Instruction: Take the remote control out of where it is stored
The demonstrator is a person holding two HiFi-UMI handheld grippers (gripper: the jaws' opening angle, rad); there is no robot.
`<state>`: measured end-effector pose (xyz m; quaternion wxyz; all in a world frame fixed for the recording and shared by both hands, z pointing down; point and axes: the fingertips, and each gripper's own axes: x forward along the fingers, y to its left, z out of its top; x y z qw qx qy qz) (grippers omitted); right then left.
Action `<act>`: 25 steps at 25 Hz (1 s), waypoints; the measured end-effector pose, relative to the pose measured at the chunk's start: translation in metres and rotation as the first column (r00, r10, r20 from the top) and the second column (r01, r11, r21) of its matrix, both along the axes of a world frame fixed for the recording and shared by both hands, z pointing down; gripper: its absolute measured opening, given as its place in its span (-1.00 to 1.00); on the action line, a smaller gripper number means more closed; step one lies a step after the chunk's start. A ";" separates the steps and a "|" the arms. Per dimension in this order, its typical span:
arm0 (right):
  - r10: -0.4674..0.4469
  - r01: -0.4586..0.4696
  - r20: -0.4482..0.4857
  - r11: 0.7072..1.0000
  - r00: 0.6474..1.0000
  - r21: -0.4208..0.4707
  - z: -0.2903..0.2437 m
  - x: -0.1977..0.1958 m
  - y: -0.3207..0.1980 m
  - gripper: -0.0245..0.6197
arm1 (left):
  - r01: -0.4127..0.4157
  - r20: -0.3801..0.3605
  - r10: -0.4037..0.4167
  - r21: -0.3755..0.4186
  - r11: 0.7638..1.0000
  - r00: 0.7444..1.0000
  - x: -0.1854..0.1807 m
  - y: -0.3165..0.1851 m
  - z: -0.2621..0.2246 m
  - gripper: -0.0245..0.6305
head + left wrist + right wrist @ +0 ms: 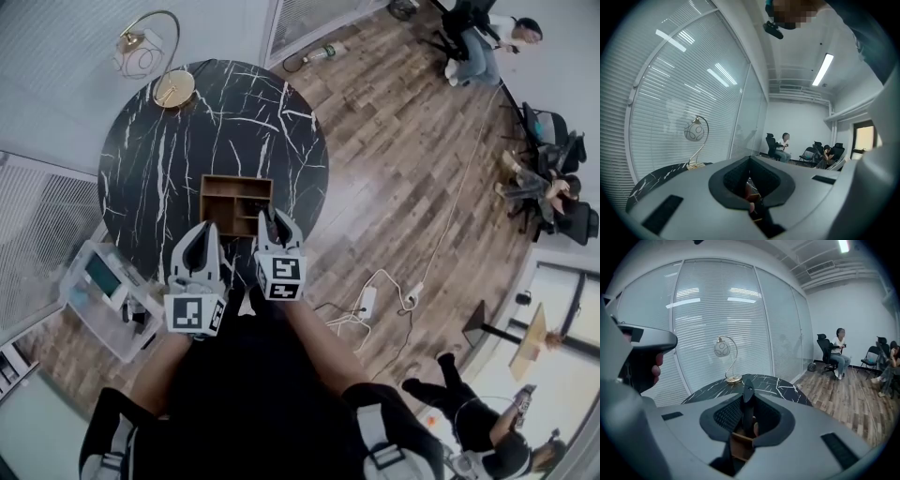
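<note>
A wooden organiser box (234, 200) sits near the front edge of the round black marble table (187, 131). My right gripper (275, 225) hovers over the box's right front corner. It is shut on a slim black remote control (271, 221), which stands upright between the jaws (747, 401). The box's wood (740, 442) shows below the jaws in the right gripper view. My left gripper (202, 242) hangs beside the right one at the box's left front. Its fingers are together with nothing in them (750, 161).
A gold arc lamp with a globe shade (150, 56) stands at the table's far left edge. A plastic bin (103, 295) sits on the floor at left. A power strip with white cables (367, 302) lies on the wooden floor at right. People sit on chairs (487, 42) far off.
</note>
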<state>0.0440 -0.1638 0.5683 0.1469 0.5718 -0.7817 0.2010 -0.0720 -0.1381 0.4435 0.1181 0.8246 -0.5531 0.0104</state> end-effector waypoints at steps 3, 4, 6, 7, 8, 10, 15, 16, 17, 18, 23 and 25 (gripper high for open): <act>-0.002 0.002 0.000 1.000 1.000 0.009 -0.005 0.000 0.002 -0.70 | -0.001 -0.001 0.001 0.007 1.000 1.000 0.001 0.002 -0.004 -0.90; -0.001 0.001 0.000 1.000 1.000 0.013 -0.007 0.001 0.002 -0.70 | -0.003 0.001 0.003 0.012 1.000 1.000 0.002 0.003 -0.006 -0.90; 0.001 -0.001 0.000 1.000 1.000 0.022 -0.010 0.002 0.003 -0.70 | -0.004 0.000 0.004 0.023 1.000 1.000 0.003 0.003 -0.009 -0.90; 0.002 -0.002 0.001 1.000 1.000 0.026 -0.012 0.002 0.003 -0.70 | -0.001 -0.006 0.001 0.024 1.000 1.000 0.003 0.004 -0.010 -0.90; 0.004 -0.004 0.001 1.000 1.000 0.031 -0.014 0.003 0.004 -0.70 | 0.002 -0.011 -0.001 0.024 1.000 1.000 0.004 0.004 -0.011 -0.90; 0.005 -0.005 0.000 0.999 1.000 0.042 -0.020 0.005 0.006 -0.70 | 0.000 -0.008 0.000 0.029 1.000 1.000 0.005 0.005 -0.012 -0.90; 0.011 -0.011 0.004 0.997 1.000 0.072 -0.035 0.007 0.007 -0.70 | -0.011 -0.002 0.012 0.063 0.998 1.000 0.007 0.007 -0.023 -0.90; 0.012 -0.013 0.006 0.997 1.000 0.078 -0.038 0.008 0.008 -0.70 | -0.012 -0.004 0.012 0.069 0.998 1.000 0.008 0.008 -0.025 -0.90; 0.014 -0.014 0.007 0.996 1.000 0.084 -0.040 0.009 0.009 -0.70 | -0.013 -0.004 0.013 0.074 0.997 1.000 0.009 0.009 -0.027 -0.90; 0.014 -0.015 0.008 0.996 1.000 0.090 -0.043 0.009 0.010 -0.70 | -0.014 -0.004 0.014 0.079 0.997 1.000 0.009 0.010 -0.028 -0.90; 0.017 -0.020 0.021 0.991 1.000 0.129 -0.063 0.008 0.014 -0.70 | -0.020 -0.003 0.020 0.093 0.995 1.000 0.010 0.015 -0.033 -0.90; 0.022 -0.026 0.027 0.989 0.999 0.146 -0.072 0.009 0.015 -0.70 | -0.024 -0.004 0.024 0.099 0.995 1.000 0.010 0.016 -0.036 -0.90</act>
